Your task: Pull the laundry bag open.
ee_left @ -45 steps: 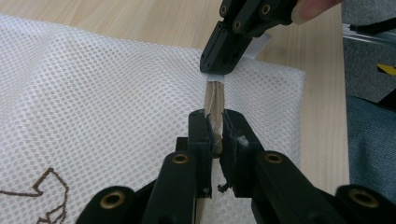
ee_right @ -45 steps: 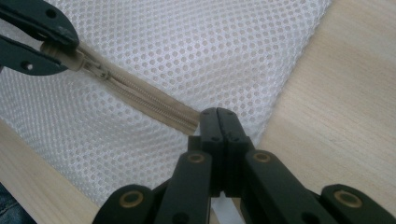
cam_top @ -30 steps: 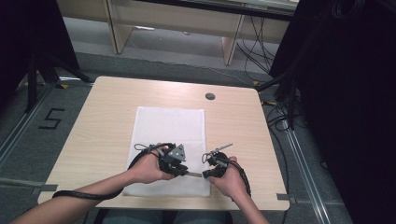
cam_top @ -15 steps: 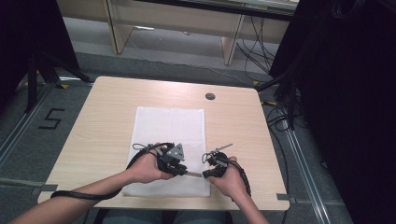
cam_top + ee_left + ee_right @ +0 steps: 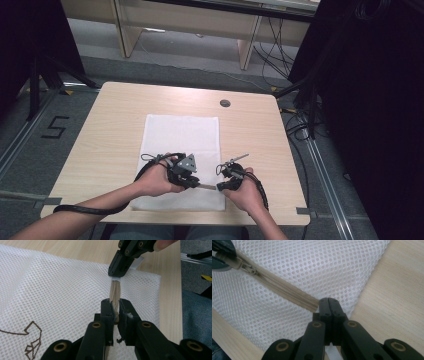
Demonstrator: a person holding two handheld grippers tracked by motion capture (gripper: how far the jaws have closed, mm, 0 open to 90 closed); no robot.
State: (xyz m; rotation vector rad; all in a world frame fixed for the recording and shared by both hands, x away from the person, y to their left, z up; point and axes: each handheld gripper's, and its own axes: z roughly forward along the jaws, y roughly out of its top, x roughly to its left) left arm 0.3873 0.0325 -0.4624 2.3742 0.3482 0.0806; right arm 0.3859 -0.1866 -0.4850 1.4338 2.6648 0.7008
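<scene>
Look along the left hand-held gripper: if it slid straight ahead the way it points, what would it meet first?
Probably the right hand-held gripper, which pinches the far end of the beige zipper directly ahead of the left hand-held gripper; depth is uncertain.

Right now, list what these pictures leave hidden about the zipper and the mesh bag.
- Zipper pull: left gripper view, covered by the left tongs; right gripper view, cut off at the top-left corner.
- Zipper end: right gripper view, hidden inside the shut right tongs.
- Mesh bag contents: cannot tell in any view.
- Brown print: left gripper view, cut by the bottom edge.
</scene>
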